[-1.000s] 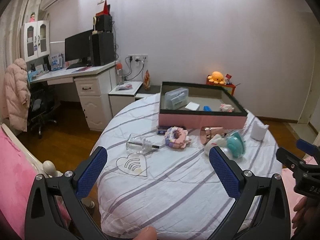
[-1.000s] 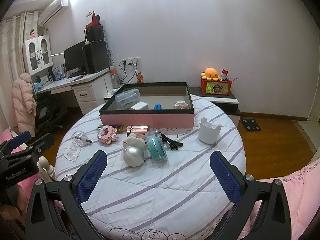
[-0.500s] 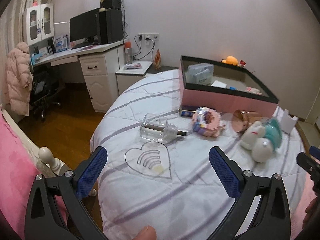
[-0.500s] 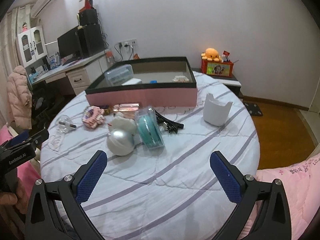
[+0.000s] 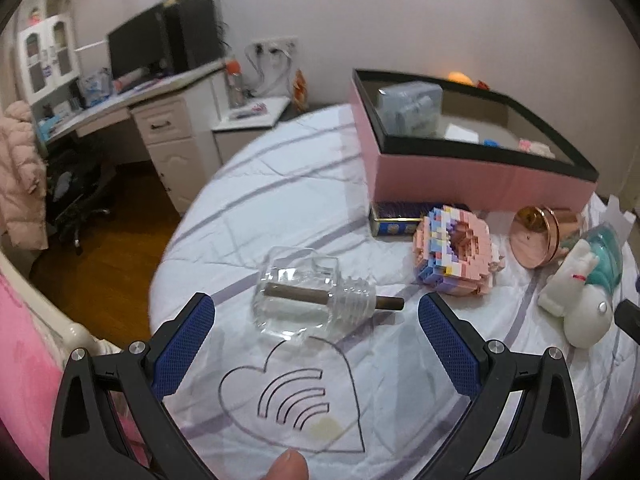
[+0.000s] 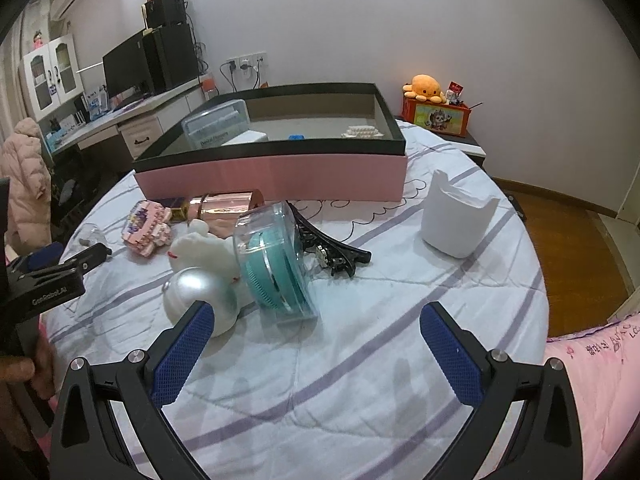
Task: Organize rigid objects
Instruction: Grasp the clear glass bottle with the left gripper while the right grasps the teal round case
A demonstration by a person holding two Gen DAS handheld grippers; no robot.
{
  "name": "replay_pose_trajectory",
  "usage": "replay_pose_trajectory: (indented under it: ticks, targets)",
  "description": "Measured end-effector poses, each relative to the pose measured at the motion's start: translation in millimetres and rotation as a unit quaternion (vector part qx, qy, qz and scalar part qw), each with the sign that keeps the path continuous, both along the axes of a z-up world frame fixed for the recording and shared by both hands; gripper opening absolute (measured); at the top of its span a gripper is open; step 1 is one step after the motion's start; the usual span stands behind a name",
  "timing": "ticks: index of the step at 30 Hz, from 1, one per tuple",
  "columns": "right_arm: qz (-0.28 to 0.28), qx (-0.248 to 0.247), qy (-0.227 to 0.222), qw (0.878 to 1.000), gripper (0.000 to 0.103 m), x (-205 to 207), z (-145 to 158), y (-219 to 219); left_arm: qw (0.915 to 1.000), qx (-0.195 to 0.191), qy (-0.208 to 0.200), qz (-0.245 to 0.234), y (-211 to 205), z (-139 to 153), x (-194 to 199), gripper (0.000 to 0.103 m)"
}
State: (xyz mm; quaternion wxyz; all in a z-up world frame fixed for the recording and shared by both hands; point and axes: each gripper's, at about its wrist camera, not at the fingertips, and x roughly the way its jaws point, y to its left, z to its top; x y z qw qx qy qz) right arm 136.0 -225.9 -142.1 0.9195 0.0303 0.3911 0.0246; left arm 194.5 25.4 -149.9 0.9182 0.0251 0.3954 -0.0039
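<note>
Clear glass bottle (image 5: 304, 296) lies on its side at centre of the left wrist view, a dark stick through its ribbed neck, on the striped bedspread (image 5: 400, 392). Just below it, a clear heart-shaped plaque (image 5: 294, 396) with arc cut-outs lies flat; the two look to overlap at the plaque's top edge.

Left gripper (image 5: 316, 334) released, blue pads spread wide, hanging over the bottle and plaque and touching neither. A fingertip (image 5: 288, 465) shows at the bottom edge.

Right of the bottle: pastel brick model (image 5: 456, 250), blue tin (image 5: 394, 220) behind it, copper-coloured cylinder (image 5: 538, 236) on its side, white figurine (image 5: 576, 300) at right edge.

Upper right, pink box with black rim (image 5: 480, 176), open, holding a clear plastic case (image 5: 412, 106) and small items.

Right wrist view: right gripper (image 6: 318, 342) also released, pads wide apart, nothing between them. Ahead, left of centre: silver ball (image 6: 200, 292), teal disc in a clear case (image 6: 276, 264), black hair clip (image 6: 332, 248). White holder (image 6: 456, 220) stands apart at the right. Desk and monitor (image 6: 124, 68) upper left.
</note>
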Motion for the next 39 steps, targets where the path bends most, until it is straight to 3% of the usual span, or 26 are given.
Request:
replay_pose_trajectory:
  ticks: [6, 15, 19, 23, 27, 39]
  targets:
    - [0.002, -0.001, 0.000, 1.000, 0.103, 10, -2, 2, 0.9994, -0.010, 0.035, -0.003, 5, -9, 11, 0.103]
    - [0.007, 0.005, -0.001, 1.000, 0.103, 12, 1, -1, 0.9995, -0.003, 0.027, -0.018, -4, -5, 10, 0.076]
    - [0.009, 0.003, -0.003, 1.000, 0.102, 17, 2, -1, 0.9994, -0.010, 0.024, -0.024, -3, -3, 8, 0.076]
    - [0.018, 0.003, 0.007, 1.000, 0.092, 30, -3, 1, 0.9994, -0.017, 0.021, -0.023, -2, -1, 5, 0.076]
    - [0.036, 0.007, 0.018, 0.999, 0.068, 42, -12, 5, 0.9994, -0.019, 0.017, -0.022, -2, 1, -1, 0.076]
    - [0.055, 0.025, 0.000, 0.998, 0.052, 28, 1, 4, 0.9991, -0.023, -0.003, -0.035, -13, 17, -19, 0.076]
